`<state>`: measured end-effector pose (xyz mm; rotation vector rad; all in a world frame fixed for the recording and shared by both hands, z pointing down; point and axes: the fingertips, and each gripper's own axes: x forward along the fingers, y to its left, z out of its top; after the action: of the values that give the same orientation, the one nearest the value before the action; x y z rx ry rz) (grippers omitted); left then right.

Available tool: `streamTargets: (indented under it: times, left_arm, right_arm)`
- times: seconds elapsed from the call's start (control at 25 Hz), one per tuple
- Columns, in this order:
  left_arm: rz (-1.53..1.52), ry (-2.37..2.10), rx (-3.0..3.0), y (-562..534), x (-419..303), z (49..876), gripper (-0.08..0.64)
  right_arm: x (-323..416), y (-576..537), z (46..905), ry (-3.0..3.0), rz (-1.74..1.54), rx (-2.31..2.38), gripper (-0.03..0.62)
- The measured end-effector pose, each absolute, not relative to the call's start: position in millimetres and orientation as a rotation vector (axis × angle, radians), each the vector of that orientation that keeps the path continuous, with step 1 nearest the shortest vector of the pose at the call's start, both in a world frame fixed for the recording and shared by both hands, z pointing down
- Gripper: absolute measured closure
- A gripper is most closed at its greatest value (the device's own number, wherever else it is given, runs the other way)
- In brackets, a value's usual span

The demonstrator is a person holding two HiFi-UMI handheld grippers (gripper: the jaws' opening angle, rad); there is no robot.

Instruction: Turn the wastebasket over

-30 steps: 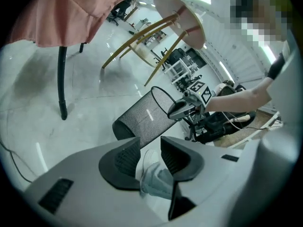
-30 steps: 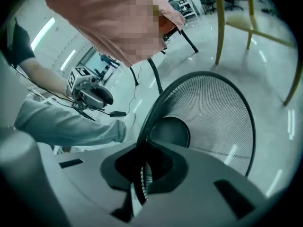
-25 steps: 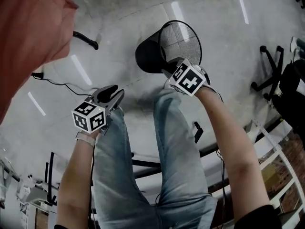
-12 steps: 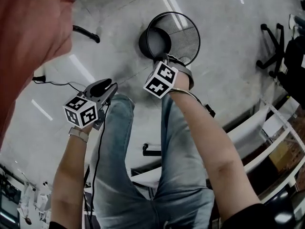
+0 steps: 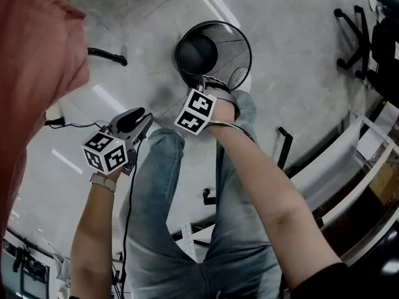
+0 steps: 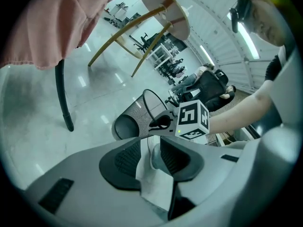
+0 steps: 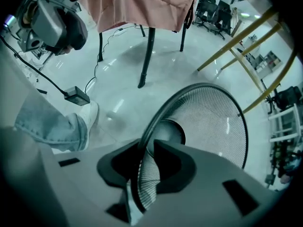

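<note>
The black mesh wastebasket point(image 5: 229, 47) stands on the pale floor, mouth up, its dark bottom visible inside. My right gripper point(image 5: 206, 85) points down at its near rim. In the right gripper view the rim and mesh wall point(image 7: 208, 122) run between the jaws of the right gripper point(image 7: 147, 157), which are opening while the pads still touch the wall. My left gripper point(image 5: 138, 118) hangs to the left, apart from the basket, and is shut on a white scrap of paper point(image 6: 154, 178). The wastebasket point(image 6: 130, 122) shows beyond the left gripper point(image 6: 150, 148).
A table draped in salmon cloth point(image 5: 31, 55) stands at the left with a black leg point(image 5: 106, 56). The person's jeans legs point(image 5: 168, 217) are below me. An office chair point(image 5: 358, 36), a white rack point(image 5: 349, 161) and a floor cable point(image 5: 62, 124) lie around.
The wastebasket has gone from leaning on its side to standing with its mouth up, carried by my right gripper, which swung left and down. The left gripper shifted slightly.
</note>
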<state>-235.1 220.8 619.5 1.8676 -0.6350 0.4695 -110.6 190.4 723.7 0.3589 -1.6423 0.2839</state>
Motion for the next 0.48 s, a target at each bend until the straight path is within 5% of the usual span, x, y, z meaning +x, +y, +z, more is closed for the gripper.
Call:
streamTargets:
  times: [0.12, 0.48]
  left_arm:
    - [0.465, -0.635, 1.881, 217, -232, 618, 0.425]
    - [0.458, -0.669, 1.886, 214, -216, 602, 0.425]
  right_arm:
    - [-115, 200, 731, -1.647, 0.347, 0.335, 0.404]
    - [-109, 192, 708, -1.751, 0.496, 0.338, 0.19]
